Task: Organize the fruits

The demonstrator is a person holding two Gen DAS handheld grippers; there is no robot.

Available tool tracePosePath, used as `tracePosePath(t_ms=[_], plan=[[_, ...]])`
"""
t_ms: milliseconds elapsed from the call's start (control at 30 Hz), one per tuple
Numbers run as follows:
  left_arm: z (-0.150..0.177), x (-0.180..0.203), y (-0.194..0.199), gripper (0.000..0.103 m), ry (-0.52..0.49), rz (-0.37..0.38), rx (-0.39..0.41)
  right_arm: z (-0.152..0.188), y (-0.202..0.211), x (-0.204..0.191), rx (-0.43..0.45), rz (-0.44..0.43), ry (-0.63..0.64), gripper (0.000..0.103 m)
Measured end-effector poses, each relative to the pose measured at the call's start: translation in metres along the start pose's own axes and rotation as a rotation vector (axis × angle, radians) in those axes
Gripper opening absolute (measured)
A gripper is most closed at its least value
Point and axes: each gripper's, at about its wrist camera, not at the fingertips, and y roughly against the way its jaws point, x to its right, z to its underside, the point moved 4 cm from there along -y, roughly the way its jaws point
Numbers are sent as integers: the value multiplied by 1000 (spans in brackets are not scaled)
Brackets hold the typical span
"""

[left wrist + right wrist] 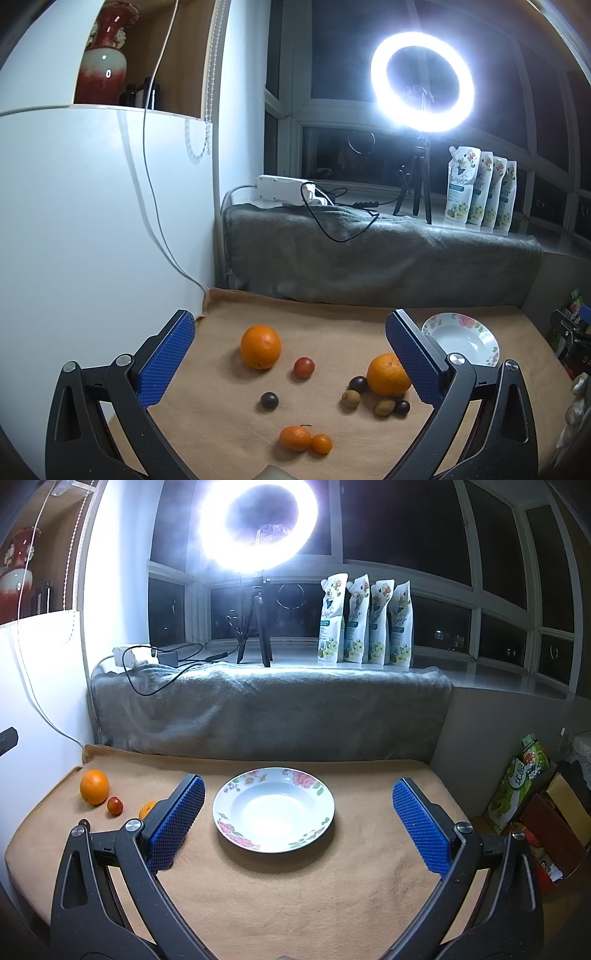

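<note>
Both the left gripper (290, 354) and right gripper (298, 821) are spread wide and hold nothing, the left one's finger partly hiding the plate (480, 334) and one orange (386, 374).

A matt, napped tan cloth (295, 893) carries the glossy glazed plate (325, 805); beside the plate, dimpled oranges (260, 347) shine faintly, and gripper pads (421, 827) look knobbly.

Lit ring light (258, 524) on tripod (256, 627) at 12 o'clock, four pouches (365, 620) to its 3 o'clock, grey blanket (266, 709) below, power strip (280, 190) at 9 o'clock, red vase (107, 55) at 10 o'clock
</note>
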Motion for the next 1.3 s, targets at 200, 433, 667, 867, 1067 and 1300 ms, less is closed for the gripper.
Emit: tracePosePath(t_ms=[200,433,667,867,1067,1300], plan=[[1,3,-1,102,-1,4,-2,1,0,0,1,-1,0,103],[-1,6,0,102,-3,3,3,1,-2,0,1,-4,0,103],[-5,8,0,102,-3,11,5,0,-1,0,8,-6,6,103],[-10,15,-4,102,-15,19,2,-6,-2,0,14,-11,5,103],[-13,17,-6,102,-11,23,-1,-11,-3,-3,7,-23,19,103],[-15,20,-7,102,-17,31,0,-14,-7,-6,3,-43,29,103]])
